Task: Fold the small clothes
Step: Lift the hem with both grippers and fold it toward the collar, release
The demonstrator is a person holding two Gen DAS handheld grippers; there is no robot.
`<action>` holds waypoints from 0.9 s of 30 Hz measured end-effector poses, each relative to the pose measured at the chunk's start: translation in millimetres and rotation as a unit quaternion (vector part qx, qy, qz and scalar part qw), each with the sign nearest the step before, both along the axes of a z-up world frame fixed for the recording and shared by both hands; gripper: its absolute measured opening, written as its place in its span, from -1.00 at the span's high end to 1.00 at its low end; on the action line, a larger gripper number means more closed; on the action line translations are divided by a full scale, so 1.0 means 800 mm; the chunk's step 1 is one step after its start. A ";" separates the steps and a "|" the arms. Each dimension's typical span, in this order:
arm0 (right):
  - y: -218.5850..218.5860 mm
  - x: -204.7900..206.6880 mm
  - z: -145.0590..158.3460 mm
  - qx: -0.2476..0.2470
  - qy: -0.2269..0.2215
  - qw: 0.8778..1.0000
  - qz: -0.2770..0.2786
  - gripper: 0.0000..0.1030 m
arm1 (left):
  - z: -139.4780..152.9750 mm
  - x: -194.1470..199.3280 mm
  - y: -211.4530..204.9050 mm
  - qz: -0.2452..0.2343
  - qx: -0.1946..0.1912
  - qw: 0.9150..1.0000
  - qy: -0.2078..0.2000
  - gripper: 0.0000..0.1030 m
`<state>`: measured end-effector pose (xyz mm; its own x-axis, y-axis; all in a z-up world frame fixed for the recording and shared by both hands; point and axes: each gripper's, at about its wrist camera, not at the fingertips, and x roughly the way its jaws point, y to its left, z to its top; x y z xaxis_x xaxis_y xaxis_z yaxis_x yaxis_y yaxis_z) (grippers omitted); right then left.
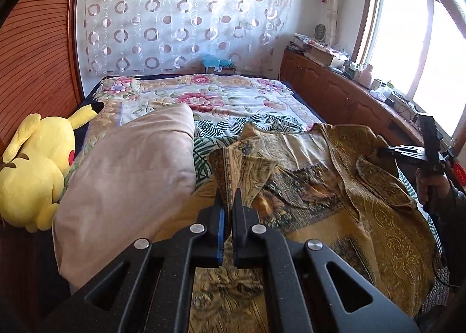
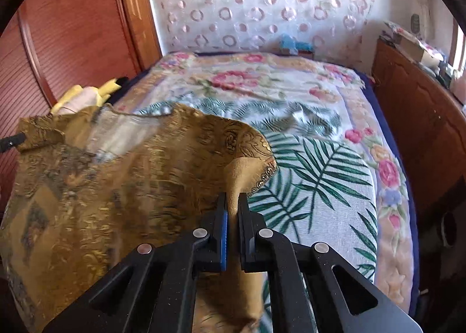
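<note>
A gold and brown patterned garment [image 1: 320, 187] lies spread over the near part of the bed. My left gripper [image 1: 229, 197] is shut on a bunched fold at its left edge, lifted off the bed. In the right wrist view the same garment [image 2: 116, 187] fills the left half. My right gripper [image 2: 232, 202] is shut on a raised tan fold at its right edge. That right gripper [image 1: 387, 152] also shows at the far right of the left wrist view, held by a hand [image 1: 434, 184].
A pink pillow [image 1: 131, 181] lies left of the garment, with a yellow plush toy [image 1: 38, 169] beside it. The bed [image 2: 320, 94] has a floral and palm-leaf cover. A wooden cabinet [image 1: 349, 91] with clutter runs along the right under the window.
</note>
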<state>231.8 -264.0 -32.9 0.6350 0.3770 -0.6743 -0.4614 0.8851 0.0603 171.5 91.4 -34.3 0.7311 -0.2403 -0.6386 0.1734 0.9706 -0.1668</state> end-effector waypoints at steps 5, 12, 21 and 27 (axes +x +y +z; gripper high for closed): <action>-0.004 -0.070 0.026 0.028 -0.045 0.998 0.021 0.90 | 0.013 -0.045 -0.002 0.003 -0.003 1.000 -0.021 0.92; -0.032 -0.161 0.035 0.047 -0.071 0.996 0.031 0.90 | 0.026 -0.110 0.006 0.015 0.000 0.999 -0.048 0.92; -0.092 -0.281 0.009 0.056 -0.079 0.995 0.015 0.90 | 0.003 -0.199 0.039 0.056 -0.023 0.997 -0.049 0.92; -0.126 -0.342 -0.015 0.053 -0.061 0.997 -0.011 0.90 | -0.017 -0.229 0.056 0.089 -0.019 0.995 -0.043 0.92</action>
